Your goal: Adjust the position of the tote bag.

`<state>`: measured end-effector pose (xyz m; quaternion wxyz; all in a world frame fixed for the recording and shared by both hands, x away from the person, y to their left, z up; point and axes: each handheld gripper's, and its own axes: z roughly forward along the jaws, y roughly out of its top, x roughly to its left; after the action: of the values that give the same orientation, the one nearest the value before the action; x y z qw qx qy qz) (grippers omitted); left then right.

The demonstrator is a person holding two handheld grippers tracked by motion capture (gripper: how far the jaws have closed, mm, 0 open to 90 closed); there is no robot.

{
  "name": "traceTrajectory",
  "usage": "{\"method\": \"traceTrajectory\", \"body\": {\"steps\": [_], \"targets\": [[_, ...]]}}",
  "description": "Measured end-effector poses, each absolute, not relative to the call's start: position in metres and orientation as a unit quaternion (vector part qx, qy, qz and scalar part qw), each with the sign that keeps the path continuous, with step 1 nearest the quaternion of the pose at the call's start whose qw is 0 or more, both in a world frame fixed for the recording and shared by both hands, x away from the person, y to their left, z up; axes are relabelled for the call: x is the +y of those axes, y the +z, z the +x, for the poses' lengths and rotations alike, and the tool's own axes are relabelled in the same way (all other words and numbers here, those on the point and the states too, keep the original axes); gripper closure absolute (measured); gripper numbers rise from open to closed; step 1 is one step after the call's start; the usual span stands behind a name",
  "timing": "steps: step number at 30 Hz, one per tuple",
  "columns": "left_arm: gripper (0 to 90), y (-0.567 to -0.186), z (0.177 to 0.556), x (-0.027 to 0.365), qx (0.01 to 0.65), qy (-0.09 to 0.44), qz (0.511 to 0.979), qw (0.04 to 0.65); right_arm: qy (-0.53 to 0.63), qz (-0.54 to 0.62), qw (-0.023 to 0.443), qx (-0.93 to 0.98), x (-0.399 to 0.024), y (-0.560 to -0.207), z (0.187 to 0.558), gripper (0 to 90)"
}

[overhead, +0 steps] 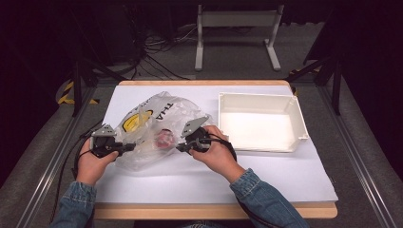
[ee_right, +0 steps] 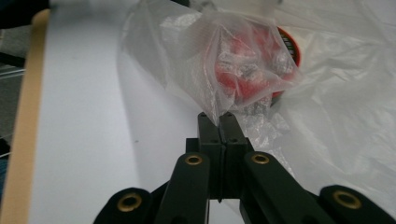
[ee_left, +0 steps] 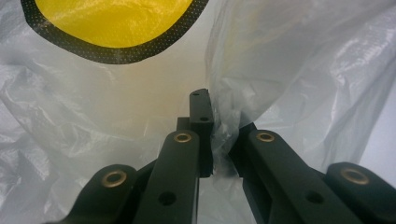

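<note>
A: Left gripper (overhead: pixel 127 148) clamped on a fold of the bag (overhead: pixel 157 128), at the bag's left edge. Right gripper (overhead: pixel 181 147) pinched shut on a thin bit of film at the bag's right side, just by the red item (overhead: pixel 165 138) inside.

B: Bag's where?

A: Flat on the table (overhead: pixel 199 183), left of the tray (overhead: pixel 260 121). Yellow logo (overhead: pixel 137 120) sits on the bag's upper left. Red item is in the bag, near its middle.

B: Risks?

A: Likely tear: both jaws hold only thin film, so pulling apart could stretch or rip it. Right grip looks shallow, film could slip out. If the bag lifts unevenly, the red item may roll away from the tray side or drop out of the mouth.

B: Mouth visible?

A: Can't tell which edge is the opening.
</note>
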<state>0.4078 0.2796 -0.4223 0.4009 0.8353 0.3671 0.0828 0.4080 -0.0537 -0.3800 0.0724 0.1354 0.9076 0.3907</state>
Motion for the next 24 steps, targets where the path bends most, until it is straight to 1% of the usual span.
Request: {"method": "traceTrajectory", "body": {"steps": [2,5,17,19,22,24], "targets": [[85.8,-0.422,0.408,0.279,0.367,0.082,0.835,0.403,0.393,0.133,0.07,0.907,-0.054,-0.379,0.406,90.0],[85.8,-0.422,0.408,0.279,0.364,0.082,0.835,0.404,0.397,0.12,0.045,0.909,-0.055,-0.374,0.396,90.0],[85.3,-0.422,0.407,0.277,0.358,0.074,0.84,0.401,0.377,0.081,-0.02,0.922,-0.056,-0.374,0.369,90.0],[85.4,-0.422,0.407,0.276,0.358,0.075,0.84,0.401,0.374,0.079,-0.021,0.924,-0.056,-0.373,0.369,89.8],[85.6,-0.422,0.407,0.275,0.356,0.078,0.842,0.398,0.403,0.093,-0.03,0.91,-0.057,-0.37,0.373,74.0],[85.6,-0.422,0.407,0.276,0.356,0.078,0.842,0.398,0.42,0.101,-0.021,0.902,-0.059,-0.367,0.375,67.6]]}}
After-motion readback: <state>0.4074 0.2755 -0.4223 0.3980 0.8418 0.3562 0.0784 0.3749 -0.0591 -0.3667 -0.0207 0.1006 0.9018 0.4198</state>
